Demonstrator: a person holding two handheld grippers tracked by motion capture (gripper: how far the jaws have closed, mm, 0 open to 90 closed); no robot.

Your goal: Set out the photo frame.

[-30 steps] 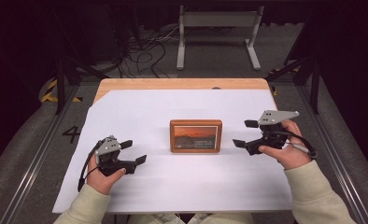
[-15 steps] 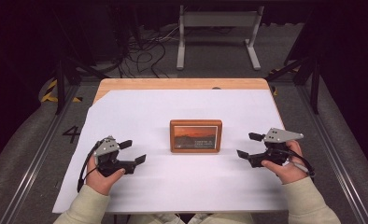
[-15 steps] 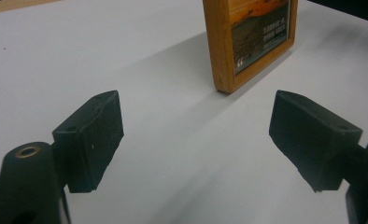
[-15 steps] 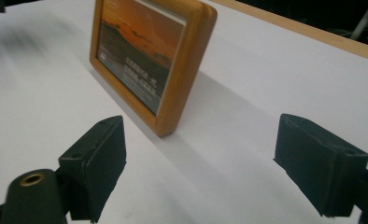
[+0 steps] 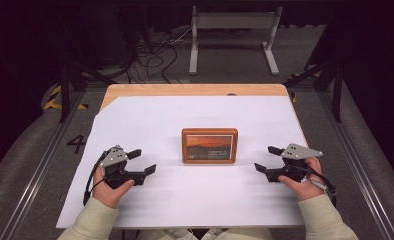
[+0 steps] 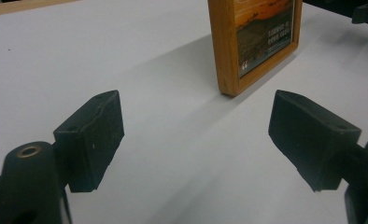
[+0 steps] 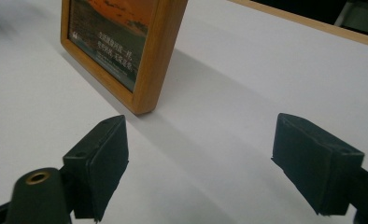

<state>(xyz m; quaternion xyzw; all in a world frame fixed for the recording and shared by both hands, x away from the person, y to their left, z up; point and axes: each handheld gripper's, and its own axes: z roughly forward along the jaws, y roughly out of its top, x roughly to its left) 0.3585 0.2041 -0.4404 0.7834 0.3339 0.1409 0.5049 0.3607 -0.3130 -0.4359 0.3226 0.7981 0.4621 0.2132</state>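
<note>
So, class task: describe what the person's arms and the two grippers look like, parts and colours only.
Both sleeves are cream and long. The left gripper and right gripper each have a black body, two blocky black jaws and a grey three-cornered plate on top. A dark cable loops from the left one. In the gripper views, a brass-coloured ring shows near one jaw.
</note>
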